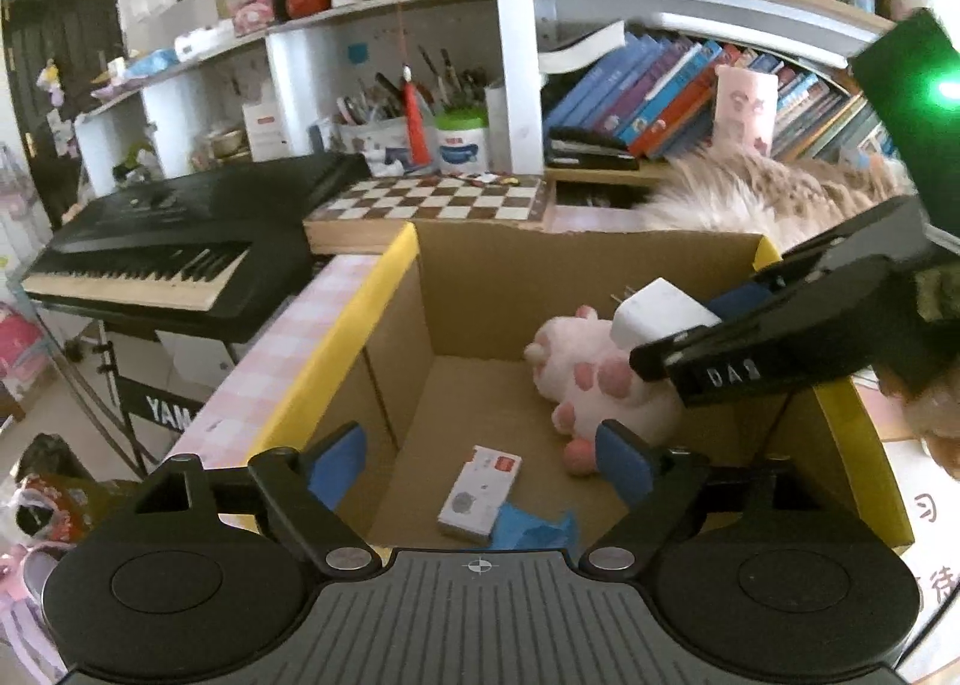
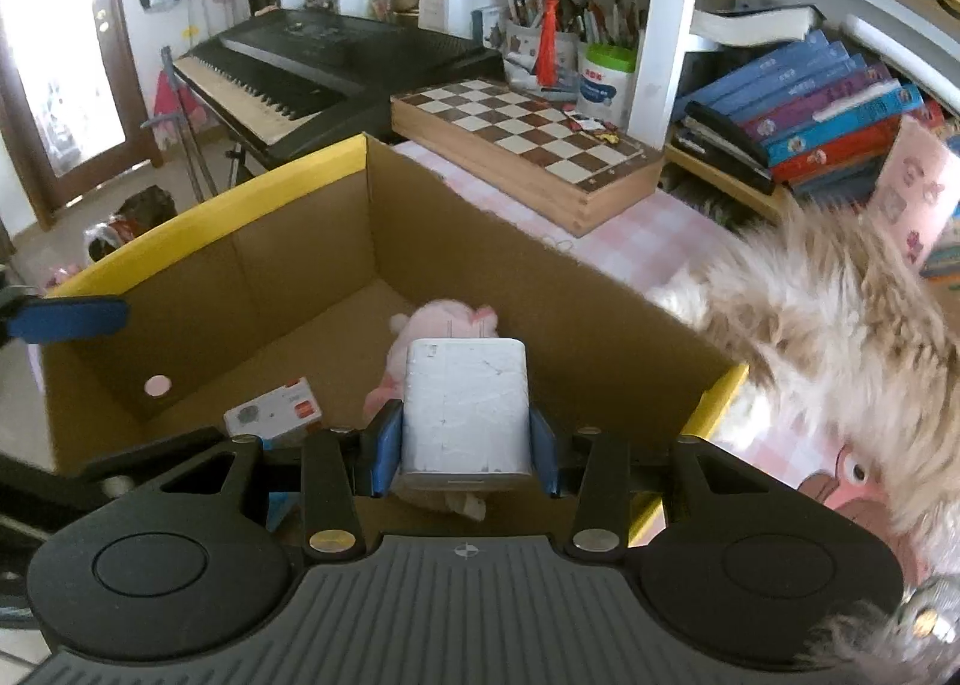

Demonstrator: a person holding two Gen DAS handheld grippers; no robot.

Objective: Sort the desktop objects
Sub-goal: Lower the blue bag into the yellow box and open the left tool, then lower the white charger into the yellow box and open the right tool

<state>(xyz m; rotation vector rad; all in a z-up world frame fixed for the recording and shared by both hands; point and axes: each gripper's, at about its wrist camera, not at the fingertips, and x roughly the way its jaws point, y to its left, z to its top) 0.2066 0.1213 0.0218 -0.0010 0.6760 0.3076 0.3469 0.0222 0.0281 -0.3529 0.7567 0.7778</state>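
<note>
An open cardboard box (image 1: 384,295) (image 2: 252,241) with yellow-taped rims stands on the pink checked desk. Inside lie a pink plush toy (image 1: 591,379) (image 2: 447,319), a small white carton (image 1: 480,490) (image 2: 273,412) and a blue wrapper (image 1: 534,526). My left gripper (image 1: 480,460) hangs open over the box's near side, nothing between its blue pads. My right gripper (image 2: 465,445) is shut on a white plug charger (image 2: 465,406) (image 1: 657,313), held above the plush toy, prongs pointing away. The right gripper's black body (image 1: 780,337) shows in the left wrist view.
A wooden chessboard box (image 2: 528,145) (image 1: 432,205) lies behind the cardboard box. A black keyboard (image 1: 174,253) (image 2: 312,67) stands to the left. A furry sleeve (image 2: 828,337) (image 1: 774,193) covers the right. Shelves hold books (image 2: 828,109), a pen cup (image 2: 528,46) and a white tub (image 2: 606,76).
</note>
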